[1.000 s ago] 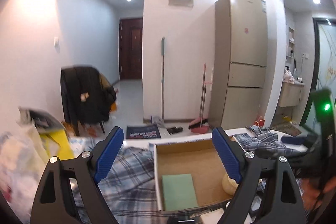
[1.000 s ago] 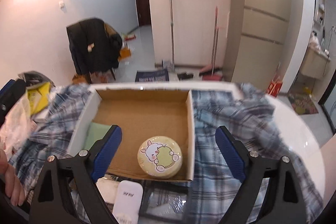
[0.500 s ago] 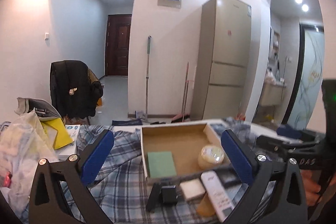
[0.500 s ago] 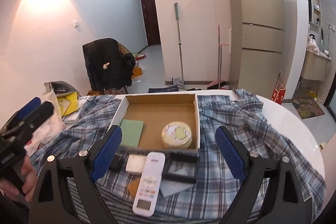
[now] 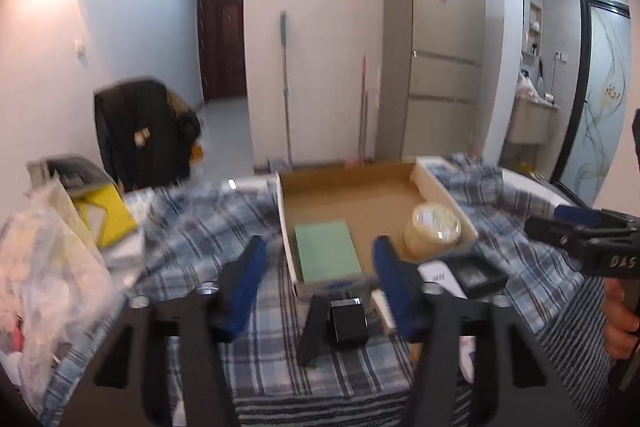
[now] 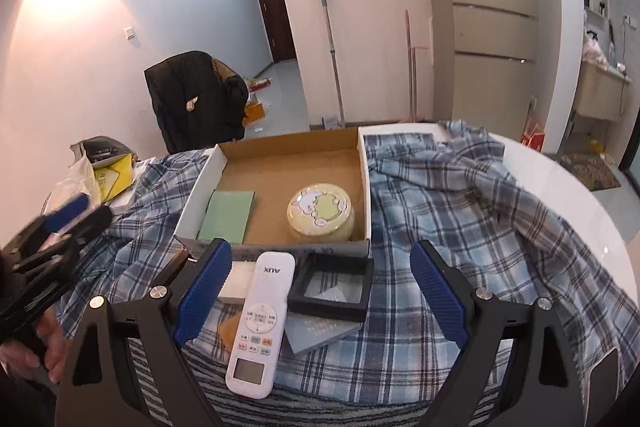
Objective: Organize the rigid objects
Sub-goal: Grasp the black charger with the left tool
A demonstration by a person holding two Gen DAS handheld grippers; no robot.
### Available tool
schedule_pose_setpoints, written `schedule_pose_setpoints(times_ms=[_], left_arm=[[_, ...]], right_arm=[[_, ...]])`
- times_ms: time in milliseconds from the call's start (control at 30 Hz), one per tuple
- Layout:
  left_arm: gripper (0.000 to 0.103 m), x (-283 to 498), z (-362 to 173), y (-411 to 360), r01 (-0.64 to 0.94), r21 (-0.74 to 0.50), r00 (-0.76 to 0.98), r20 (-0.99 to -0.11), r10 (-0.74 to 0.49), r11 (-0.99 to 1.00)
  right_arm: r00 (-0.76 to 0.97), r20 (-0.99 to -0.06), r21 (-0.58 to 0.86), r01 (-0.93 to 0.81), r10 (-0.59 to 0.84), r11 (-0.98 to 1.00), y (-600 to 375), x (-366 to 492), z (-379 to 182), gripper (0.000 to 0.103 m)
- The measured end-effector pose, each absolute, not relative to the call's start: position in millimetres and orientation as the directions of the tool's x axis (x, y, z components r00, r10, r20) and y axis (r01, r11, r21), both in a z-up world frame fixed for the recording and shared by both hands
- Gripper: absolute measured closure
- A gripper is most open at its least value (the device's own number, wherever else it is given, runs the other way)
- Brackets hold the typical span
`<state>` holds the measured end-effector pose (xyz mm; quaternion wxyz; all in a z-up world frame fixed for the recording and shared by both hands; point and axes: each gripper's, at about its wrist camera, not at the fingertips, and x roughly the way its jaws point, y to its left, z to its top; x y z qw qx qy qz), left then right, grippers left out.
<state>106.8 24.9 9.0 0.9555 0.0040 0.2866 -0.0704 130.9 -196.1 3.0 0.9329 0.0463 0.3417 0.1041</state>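
Right wrist view: a tall beige refrigerator (image 6: 488, 15) is seen against the far wall, with a mop (image 6: 331, 47) and a red broom (image 6: 412, 67) leaned beside it, and a chair draped with a black jacket (image 6: 196, 99) stands far left. The round white desk (image 6: 568, 187) is covered by a blue plaid cloth (image 6: 452, 211). On the cloth an open cardboard box (image 6: 280, 167) is placed at the centre; a flat green pad (image 6: 228, 211) is laid at its left side and a round yellow tin (image 6: 320, 213) with a cartoon lid is set at its right, close against the right wall. Just near of the box's front wall a white remote control (image 6: 260, 319) is laid lengthwise, with a black square frame (image 6: 332, 287) touching its right side and a grey card (image 6: 320, 331) partly under that frame. A small white block (image 6: 236, 279) is partly hidden behind the left finger. The right hand-held gripper (image 6: 320, 291) is held released, its blue fingers spread either side of the remote and frame, gripping nothing.

In the left wrist view, the left hand-held gripper (image 5: 320, 287) is likewise held released and unloaded, hovering over a small black box (image 5: 348, 319) lying near of the cardboard box. A heap of plastic bags (image 5: 52, 267) and a yellow packet (image 5: 108, 215) crowd the left edge of the desk.
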Motion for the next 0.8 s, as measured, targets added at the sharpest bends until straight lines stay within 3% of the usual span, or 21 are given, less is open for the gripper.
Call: schedule_pose_setpoints(times_ms=[67, 167, 333, 800], left_arm=[[0.065, 114.0, -0.7, 29.3, 0.125, -0.039, 0.799, -0.588, -0.124, 0.991], [0.073, 123.5, -18.3, 38.6, 0.112, -0.073, 0.761, -0.635, -0.133, 0.991], [0.073, 138.5, -51.5, 43.0, 0.132, -0.112, 0.675, -0.717, -0.172, 0.985], [0.073, 143.3, -76.8, 31.8, 0.198, -0.082, 0.621, -0.76, -0.19, 0.977]], right_arm=[[0.747, -0.627, 0.141, -0.168, 0.22, 0.976, -195.4, 130.4, 2.7, 0.013], [0.75, -0.627, 0.128, -0.172, 0.213, 0.977, -193.5, 129.2, 1.9, 0.013], [0.724, -0.647, 0.132, -0.206, 0.242, 0.97, -188.6, 131.3, -5.2, 0.013], [0.69, -0.685, 0.113, -0.218, 0.235, 0.969, -188.4, 140.9, -21.5, 0.013]])
